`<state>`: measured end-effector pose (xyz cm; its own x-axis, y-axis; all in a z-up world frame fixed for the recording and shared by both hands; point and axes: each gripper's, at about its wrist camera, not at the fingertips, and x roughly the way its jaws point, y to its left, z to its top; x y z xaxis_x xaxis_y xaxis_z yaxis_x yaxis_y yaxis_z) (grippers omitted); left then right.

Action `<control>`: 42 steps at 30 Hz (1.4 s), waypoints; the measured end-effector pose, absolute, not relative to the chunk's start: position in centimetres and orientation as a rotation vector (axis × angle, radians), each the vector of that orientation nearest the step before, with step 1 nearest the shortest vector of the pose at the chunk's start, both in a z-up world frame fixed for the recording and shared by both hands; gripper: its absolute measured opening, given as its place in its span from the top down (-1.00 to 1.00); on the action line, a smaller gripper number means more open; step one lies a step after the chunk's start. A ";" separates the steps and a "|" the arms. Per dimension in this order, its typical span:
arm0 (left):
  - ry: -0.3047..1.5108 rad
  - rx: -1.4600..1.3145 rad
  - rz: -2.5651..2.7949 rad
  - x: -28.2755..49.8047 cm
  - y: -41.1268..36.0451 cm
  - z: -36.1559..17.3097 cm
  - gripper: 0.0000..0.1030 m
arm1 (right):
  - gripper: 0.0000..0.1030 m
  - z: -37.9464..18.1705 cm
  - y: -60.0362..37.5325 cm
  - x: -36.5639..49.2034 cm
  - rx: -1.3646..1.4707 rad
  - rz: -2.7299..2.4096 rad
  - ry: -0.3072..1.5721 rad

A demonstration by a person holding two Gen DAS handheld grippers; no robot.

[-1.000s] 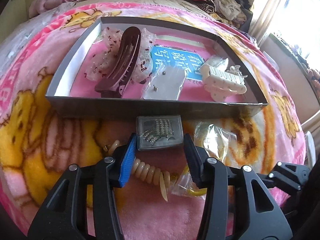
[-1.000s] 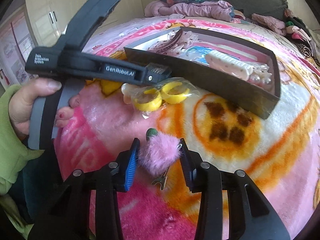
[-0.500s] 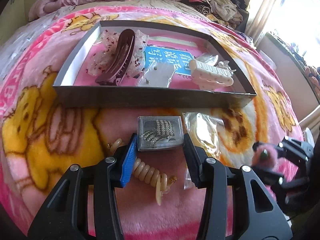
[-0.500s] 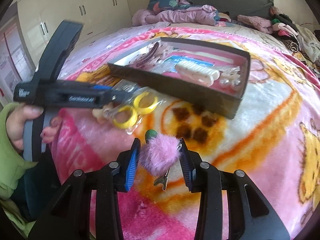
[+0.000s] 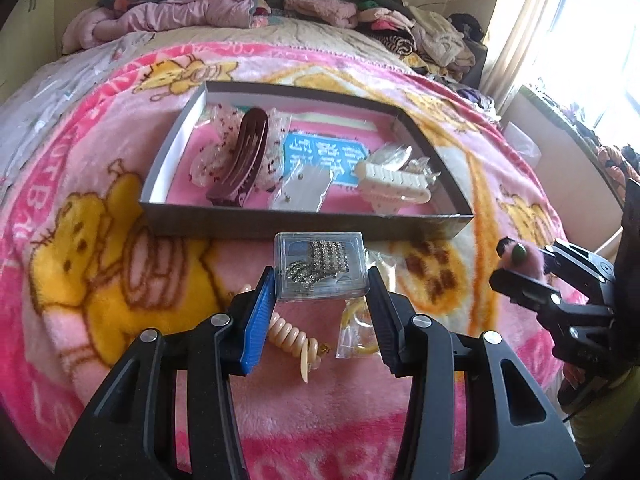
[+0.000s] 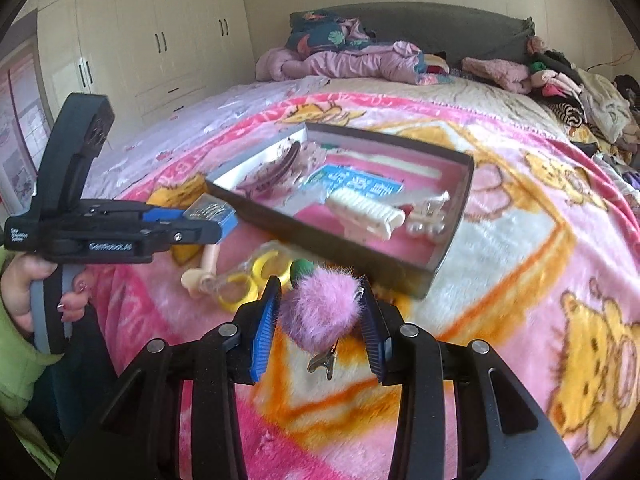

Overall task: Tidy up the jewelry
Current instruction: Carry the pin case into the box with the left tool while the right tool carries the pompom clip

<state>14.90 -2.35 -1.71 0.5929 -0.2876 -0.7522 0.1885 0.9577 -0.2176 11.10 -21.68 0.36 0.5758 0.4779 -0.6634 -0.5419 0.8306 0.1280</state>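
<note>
Daylight floods in from a blown-out window (image 5: pixel 600 60) past the bed's right edge, fisheye bending both views' rims, slight motion blur softening details.

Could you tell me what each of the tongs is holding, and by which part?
Left tongs: clear plastic box, clamped by its two short sides. Right tongs: pink pom-pom clip, squeezed across the fluffy ball.

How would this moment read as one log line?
left gripper: holds clear jewelry case | right gripper: holds pink pom-pom clip | tray: ahead
</note>
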 end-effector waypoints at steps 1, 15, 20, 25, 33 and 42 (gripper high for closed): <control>0.891 -0.121 -0.279 14.9 -2.4 -1.5 0.29 | 0.29 0.6 -21.7 11.3 -0.097 0.595 0.741; 0.838 -0.139 -0.310 15.8 -3.1 0.9 0.29 | 0.29 2.8 -22.1 13.4 -0.094 0.549 0.698; 0.827 -0.135 -0.319 16.5 -3.7 1.5 0.29 | 0.29 2.9 -22.6 14.1 -0.085 0.524 0.691; 0.828 -0.132 -0.329 17.3 -4.3 1.5 0.29 | 0.29 3.0 -23.1 15.0 -0.078 0.500 0.690; 0.843 -0.128 -0.343 18.6 -5.2 0.8 0.29 | 0.29 2.6 -23.6 16.0 -0.072 0.476 0.694; 0.860 -0.127 -0.330 21.3 -5.1 0.2 0.29 | 0.29 2.0 -23.7 18.4 -0.071 0.454 0.706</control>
<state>21.34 -5.12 0.18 0.6056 -0.3350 -0.7218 0.2337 0.9419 -0.2412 18.38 -23.73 1.97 0.6682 0.3790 -0.6402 -0.4260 0.9004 0.0884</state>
